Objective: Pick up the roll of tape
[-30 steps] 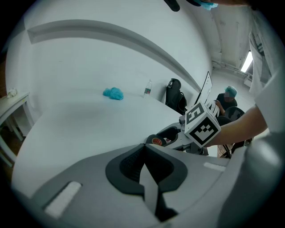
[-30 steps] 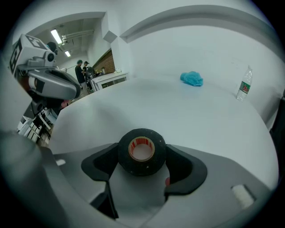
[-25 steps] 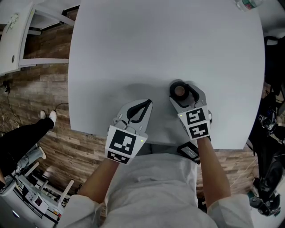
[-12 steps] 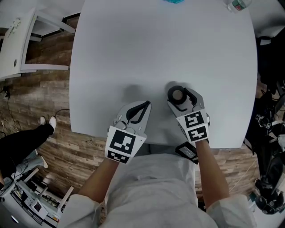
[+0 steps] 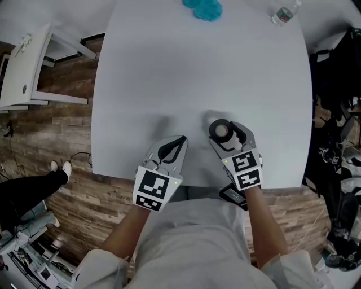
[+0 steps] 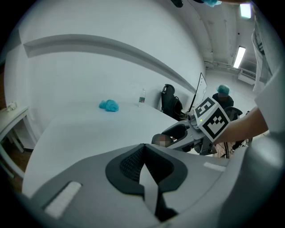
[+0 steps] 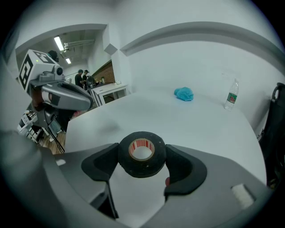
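One tape roll point(image 5: 220, 131) clamped between right gripper point(image 7: 142, 161) fingers, left gripper point(image 6: 143, 153) fingers together, bottle point(image 7: 230, 100) upright

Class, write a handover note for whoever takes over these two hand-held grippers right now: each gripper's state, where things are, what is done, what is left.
Right gripper: shut on the black roll of tape, pads on its two sides, the hole facing the camera.
Left gripper: shut, nothing in it, beside the right one.
Things: the roll appears clear of the white table. A teal crumpled cloth and a clear plastic bottle sit at the table's far edge.
Done: roll gripped and apparently lifted.
Left: probably only keeping the grip firm.
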`<state>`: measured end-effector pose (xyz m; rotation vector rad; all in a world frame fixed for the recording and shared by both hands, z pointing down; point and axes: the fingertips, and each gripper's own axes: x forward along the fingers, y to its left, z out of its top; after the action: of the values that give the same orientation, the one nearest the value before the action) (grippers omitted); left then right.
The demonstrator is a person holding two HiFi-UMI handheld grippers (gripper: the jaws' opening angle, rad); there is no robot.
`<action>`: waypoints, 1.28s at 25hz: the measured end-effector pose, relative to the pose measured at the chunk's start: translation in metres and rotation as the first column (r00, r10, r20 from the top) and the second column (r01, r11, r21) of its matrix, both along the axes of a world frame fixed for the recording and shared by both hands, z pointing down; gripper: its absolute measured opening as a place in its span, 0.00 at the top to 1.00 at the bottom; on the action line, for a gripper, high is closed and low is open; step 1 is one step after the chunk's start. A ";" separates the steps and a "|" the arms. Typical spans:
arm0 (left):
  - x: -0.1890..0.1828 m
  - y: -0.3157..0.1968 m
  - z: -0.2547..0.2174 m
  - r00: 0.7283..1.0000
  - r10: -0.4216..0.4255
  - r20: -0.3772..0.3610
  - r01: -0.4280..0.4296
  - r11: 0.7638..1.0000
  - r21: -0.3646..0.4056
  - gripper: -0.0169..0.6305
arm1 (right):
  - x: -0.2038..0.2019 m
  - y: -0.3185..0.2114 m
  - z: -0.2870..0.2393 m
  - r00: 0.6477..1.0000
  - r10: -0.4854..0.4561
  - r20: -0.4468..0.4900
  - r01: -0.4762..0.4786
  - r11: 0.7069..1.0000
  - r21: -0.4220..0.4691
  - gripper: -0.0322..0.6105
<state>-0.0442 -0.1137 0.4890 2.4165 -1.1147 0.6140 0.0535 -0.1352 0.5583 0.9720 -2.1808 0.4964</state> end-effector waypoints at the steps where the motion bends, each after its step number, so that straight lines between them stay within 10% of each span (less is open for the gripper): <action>1: 0.001 0.002 -0.002 1.000 0.002 0.000 -0.002 1.000 0.004 0.94 | 0.002 0.001 -0.004 1.000 0.004 0.003 -0.004 1.000 0.008 0.43; 32: 0.017 0.040 -0.069 0.999 0.044 -0.024 -0.041 0.993 0.112 0.94 | 0.010 0.056 -0.109 0.985 0.036 0.169 -0.056 0.992 0.110 0.43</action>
<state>-0.0268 -0.0741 0.4197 2.5408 -1.1171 0.5449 0.0639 -0.0790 0.4488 1.0786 -2.3624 0.4940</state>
